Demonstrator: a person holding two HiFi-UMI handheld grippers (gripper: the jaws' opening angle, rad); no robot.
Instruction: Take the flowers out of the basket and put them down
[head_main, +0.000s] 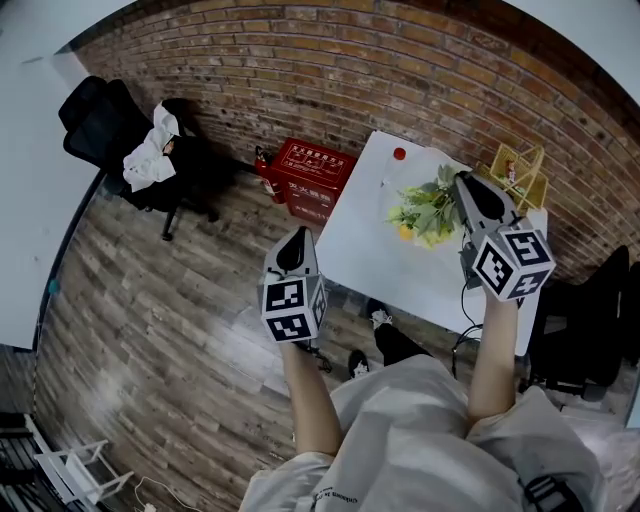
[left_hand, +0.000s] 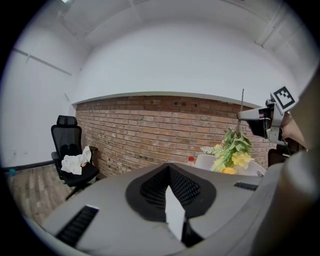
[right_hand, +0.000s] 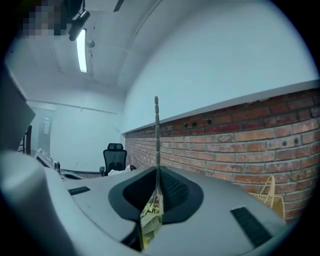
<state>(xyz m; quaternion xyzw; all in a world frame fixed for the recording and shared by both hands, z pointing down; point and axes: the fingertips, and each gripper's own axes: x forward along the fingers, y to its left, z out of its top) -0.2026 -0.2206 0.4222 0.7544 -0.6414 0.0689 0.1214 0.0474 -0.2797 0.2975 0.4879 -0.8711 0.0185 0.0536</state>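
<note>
White table (head_main: 370, 250) beneath flowers (head_main: 425, 210); stem (right_hand: 156, 140) pinched in right gripper (right_hand: 155, 195) jaws, left gripper (left_hand: 170, 185) jaws together, empty.

The flowers (head_main: 425, 212) are yellow with green leaves, on a thin grey stem. The worktop (head_main: 360, 250) is plain white, and a small red object (head_main: 400, 153) lies on it. The basket (head_main: 520, 172) is pale straw-yellow. The left claw (head_main: 296, 238) and right claw (head_main: 466, 185) are grey with black inner faces, each bearing black-and-white square markers. The wall (head_main: 330, 70) is red-brown brick and the floor (head_main: 170, 330) is grey-brown planks. The box (head_main: 312, 172) is red with white print. The chair (head_main: 100, 120) is black, with a white cloth (head_main: 150, 155) over it.
</note>
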